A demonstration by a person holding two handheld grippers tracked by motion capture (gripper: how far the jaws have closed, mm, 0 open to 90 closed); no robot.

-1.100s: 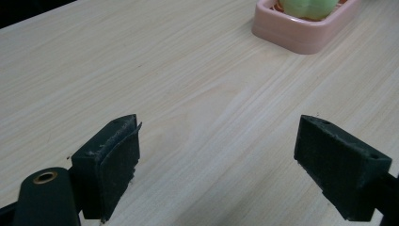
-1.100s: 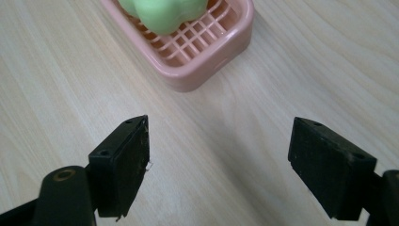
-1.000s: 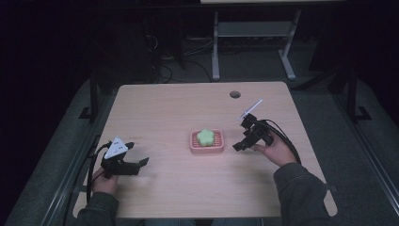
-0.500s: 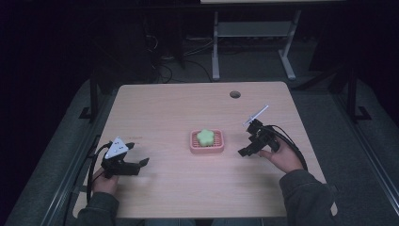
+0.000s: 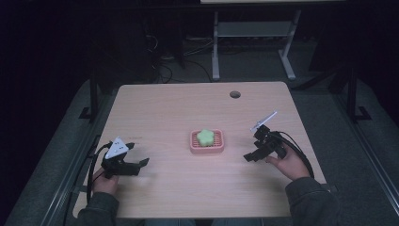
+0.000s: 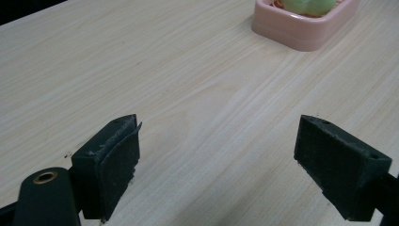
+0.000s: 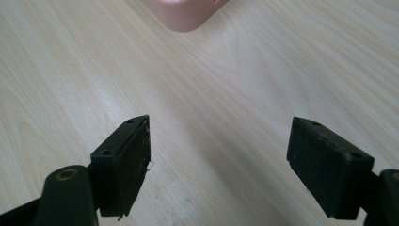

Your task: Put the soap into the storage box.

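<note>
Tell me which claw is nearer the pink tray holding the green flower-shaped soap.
Right. The right claw sits just off the pink rectangular plastic tray, on its right. The left claw sits farther off, to its left and nearer the person.

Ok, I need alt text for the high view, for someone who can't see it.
A pink tray holding a green flower-shaped object sits mid-table on a light wooden table. A person's left hand-held gripper rests open near the left edge, and the right hand-held gripper is open to the tray's right.
</note>
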